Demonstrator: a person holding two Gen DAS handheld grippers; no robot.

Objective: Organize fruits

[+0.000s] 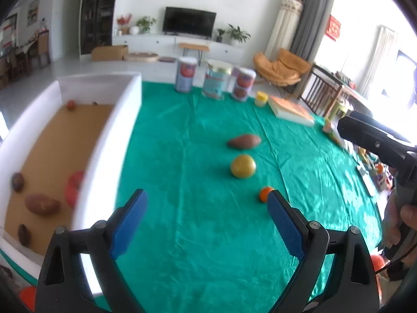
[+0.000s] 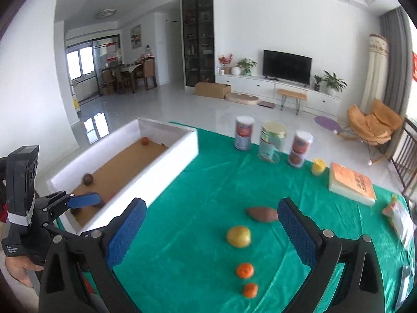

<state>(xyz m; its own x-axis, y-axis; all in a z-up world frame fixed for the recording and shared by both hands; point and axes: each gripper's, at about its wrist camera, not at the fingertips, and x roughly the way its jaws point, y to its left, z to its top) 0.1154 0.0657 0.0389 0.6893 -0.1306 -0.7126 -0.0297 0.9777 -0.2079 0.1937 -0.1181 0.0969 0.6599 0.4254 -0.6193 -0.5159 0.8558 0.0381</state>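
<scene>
1. Green cloth [image 2: 208, 182]: lies beneath both tools and carries every loose fruit.
2. White box [image 1: 109, 140]: ahead-left of the left gripper [image 1: 207, 204]; several fruits lie on its brown floor.
3. Left gripper: jaws spread, nothing between them.
4. Right gripper [image 2: 211, 216]: jaws spread, empty.
5. Sweet potato [image 2: 262, 214], yellow fruit [image 2: 238, 236], two oranges [image 2: 245, 270] [image 2: 250, 290]: in a line ahead of the right gripper, between its fingers.

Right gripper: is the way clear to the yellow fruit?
Probably yes. The right gripper is open, and the yellow fruit sits on bare green cloth ahead, apart from its neighbours.
</scene>
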